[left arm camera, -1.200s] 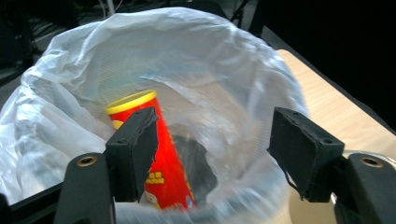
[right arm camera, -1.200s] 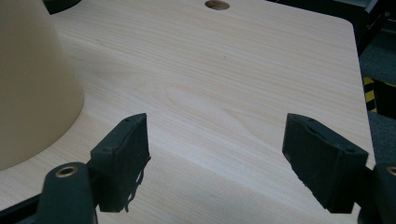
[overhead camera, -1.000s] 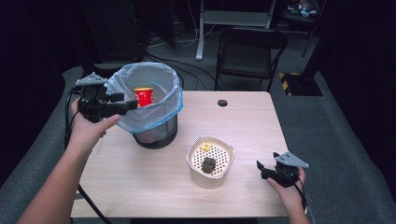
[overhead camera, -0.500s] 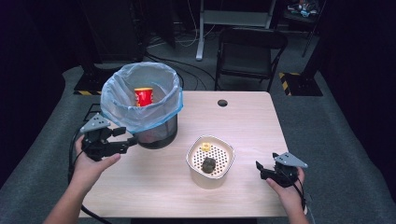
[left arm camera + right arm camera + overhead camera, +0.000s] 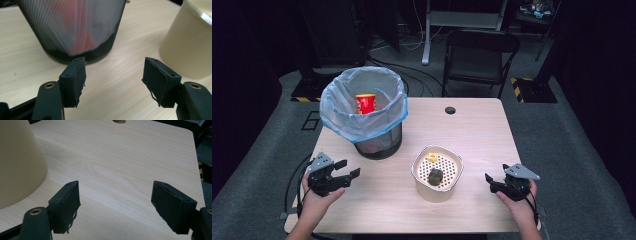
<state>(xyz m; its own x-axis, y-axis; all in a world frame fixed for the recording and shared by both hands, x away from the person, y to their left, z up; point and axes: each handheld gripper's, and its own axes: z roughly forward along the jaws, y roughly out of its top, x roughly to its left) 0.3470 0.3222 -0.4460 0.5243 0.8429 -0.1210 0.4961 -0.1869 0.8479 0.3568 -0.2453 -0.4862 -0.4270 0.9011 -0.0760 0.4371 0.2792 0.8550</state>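
A black mesh bin (image 5: 378,142) lined with a blue bag (image 5: 343,122) stands at the table's back left, with a red cup (image 5: 366,103) inside it. A cream strainer bowl (image 5: 437,189) sits in the middle front and holds a dark lump (image 5: 435,176) and a yellow piece (image 5: 432,157). My left gripper (image 5: 349,168) rests low at the front left, open and empty, pointing toward the bin's base (image 5: 75,27) and the bowl (image 5: 190,45). My right gripper (image 5: 488,182) sits at the front right, open and empty, with the bowl's wall (image 5: 17,162) to its left.
The wooden table (image 5: 482,140) has a dark cable hole (image 5: 450,110) near its back edge. A black folding chair (image 5: 482,55) stands behind the table. Bare wood lies between the right gripper's fingers (image 5: 66,205).
My left gripper has come down from the bin's rim toward the front left of the table, near the person. The right gripper has stayed put.
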